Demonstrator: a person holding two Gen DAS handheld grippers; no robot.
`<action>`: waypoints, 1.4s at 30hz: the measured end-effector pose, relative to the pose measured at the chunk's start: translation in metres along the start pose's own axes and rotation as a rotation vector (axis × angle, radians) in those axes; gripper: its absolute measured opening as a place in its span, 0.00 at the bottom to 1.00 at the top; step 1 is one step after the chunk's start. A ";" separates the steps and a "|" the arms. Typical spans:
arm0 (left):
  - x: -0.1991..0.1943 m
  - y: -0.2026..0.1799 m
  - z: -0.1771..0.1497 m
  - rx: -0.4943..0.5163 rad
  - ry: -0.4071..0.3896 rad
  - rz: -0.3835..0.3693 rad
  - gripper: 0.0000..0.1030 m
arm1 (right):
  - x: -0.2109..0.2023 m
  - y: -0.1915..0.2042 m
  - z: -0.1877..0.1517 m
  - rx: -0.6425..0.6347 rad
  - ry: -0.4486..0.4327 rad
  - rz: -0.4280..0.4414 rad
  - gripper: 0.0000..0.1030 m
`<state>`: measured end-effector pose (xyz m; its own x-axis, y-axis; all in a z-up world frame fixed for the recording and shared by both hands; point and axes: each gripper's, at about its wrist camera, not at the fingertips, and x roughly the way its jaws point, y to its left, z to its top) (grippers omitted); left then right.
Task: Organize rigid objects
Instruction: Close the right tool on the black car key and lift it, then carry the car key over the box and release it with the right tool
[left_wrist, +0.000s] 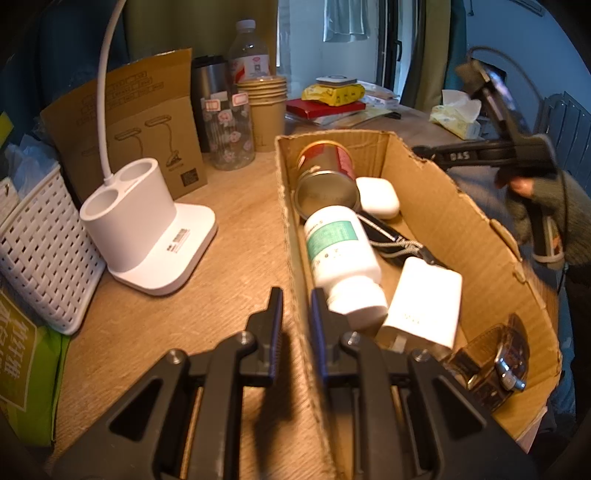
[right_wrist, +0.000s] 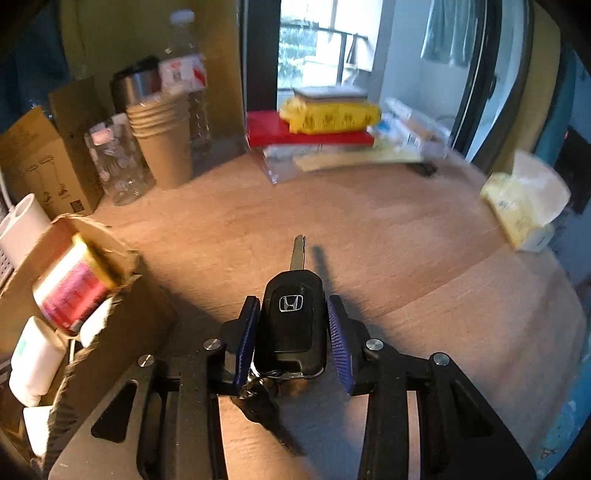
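Note:
A cardboard box lies on the wooden table and holds a red tin, a white pill bottle, a white earbud case, a white charger, a black key with cord and a watch. My left gripper is shut on the box's left wall. My right gripper is shut on a black Honda car key, held above the table right of the box. The right gripper also shows in the left wrist view.
A white lamp base and a white basket stand left of the box. Behind are a lamp carton, a glass jar, paper cups, a steel mug, a water bottle, stacked books and a tissue pack.

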<state>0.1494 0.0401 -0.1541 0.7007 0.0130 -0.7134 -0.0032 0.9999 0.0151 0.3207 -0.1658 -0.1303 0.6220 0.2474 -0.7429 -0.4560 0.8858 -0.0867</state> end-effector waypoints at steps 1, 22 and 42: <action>0.000 -0.001 0.000 0.001 -0.001 0.002 0.17 | -0.007 0.002 0.000 -0.001 -0.014 0.003 0.38; -0.001 -0.001 0.001 0.008 -0.007 0.017 0.17 | -0.117 0.046 0.018 -0.097 -0.188 0.058 0.37; -0.001 -0.001 0.001 0.009 -0.008 0.018 0.17 | -0.138 0.112 0.024 -0.175 -0.239 0.166 0.37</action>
<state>0.1493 0.0388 -0.1528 0.7060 0.0306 -0.7076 -0.0094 0.9994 0.0338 0.1992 -0.0909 -0.0220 0.6522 0.4860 -0.5818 -0.6532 0.7498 -0.1059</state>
